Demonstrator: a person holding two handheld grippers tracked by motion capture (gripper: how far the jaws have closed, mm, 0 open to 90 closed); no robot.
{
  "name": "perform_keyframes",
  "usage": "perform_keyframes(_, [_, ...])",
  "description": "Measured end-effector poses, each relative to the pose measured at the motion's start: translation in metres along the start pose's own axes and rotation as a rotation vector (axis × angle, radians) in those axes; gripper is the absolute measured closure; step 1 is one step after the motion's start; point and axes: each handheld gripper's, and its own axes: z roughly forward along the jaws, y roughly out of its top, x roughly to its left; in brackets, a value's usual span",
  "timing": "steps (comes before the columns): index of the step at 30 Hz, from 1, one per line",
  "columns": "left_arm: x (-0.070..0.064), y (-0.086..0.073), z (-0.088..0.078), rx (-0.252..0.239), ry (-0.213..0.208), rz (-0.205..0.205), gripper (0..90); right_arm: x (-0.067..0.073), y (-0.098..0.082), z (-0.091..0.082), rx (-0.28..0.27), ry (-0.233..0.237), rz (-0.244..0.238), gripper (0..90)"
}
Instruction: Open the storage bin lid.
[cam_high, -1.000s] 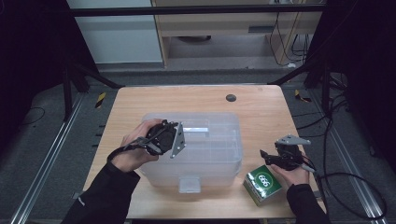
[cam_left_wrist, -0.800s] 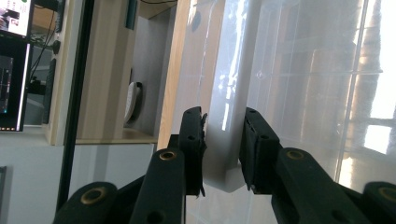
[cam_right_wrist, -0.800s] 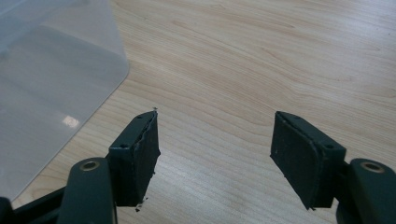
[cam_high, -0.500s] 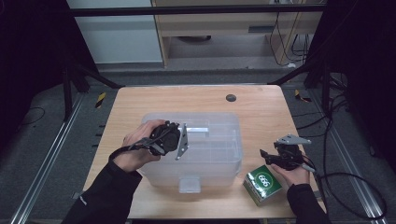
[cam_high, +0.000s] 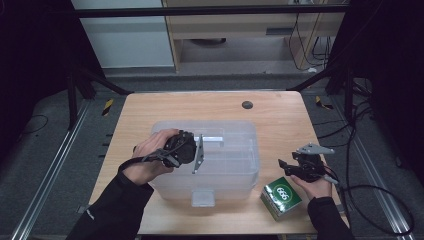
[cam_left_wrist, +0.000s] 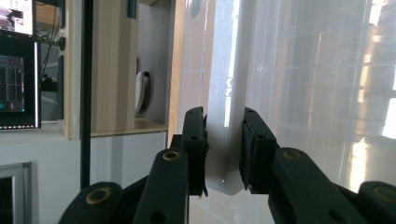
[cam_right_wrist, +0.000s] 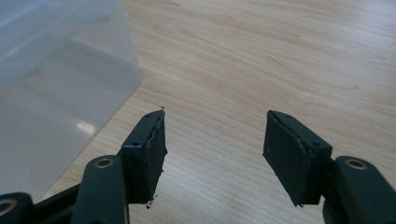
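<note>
At the table's middle stands a lidded clear plastic bin, contents indiscernible, whose lid handle sits between the left gripper's closing jaws, while the right gripper, also closing, stays empty beside a green box.

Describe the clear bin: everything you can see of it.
The bin is a translucent, frosted plastic box with rounded corners, standing upright mid-table with a flat lid on. A latch tab sits on the near side. A white handle strip on top runs between the left gripper's jaws, which have just been closing; contact is unclear. A green box lies apart to its right.
</note>
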Motion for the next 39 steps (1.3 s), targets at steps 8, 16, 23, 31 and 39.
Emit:
perform_keyframes(8, [-0.002, 0.0, 0.0, -0.01, 0.017, 0.005, 74.3, 0.011, 0.011, -0.012, -0.026, 0.04, -0.027, 47.1])
perform_keyframes(16, [0.0, -0.002, 0.0, -0.025, 0.013, -0.008, 74.2, 0.022, 0.02, -0.029, -0.067, 0.089, -0.027, 59.7])
perform_keyframes(23, [0.003, -0.002, 0.0, -0.02, 0.016, -0.022, 73.9, 0.03, 0.023, -0.036, -0.069, 0.127, -0.04, 71.9])
perform_keyframes(31, [0.01, -0.003, 0.001, -0.021, 0.032, -0.042, 73.4, 0.033, 0.022, -0.043, -0.071, 0.193, -0.016, 86.9])
perform_keyframes(39, [0.018, -0.004, 0.003, -0.029, 0.028, -0.07, 72.9, 0.038, 0.022, -0.047, -0.081, 0.196, -0.036, 90.0])
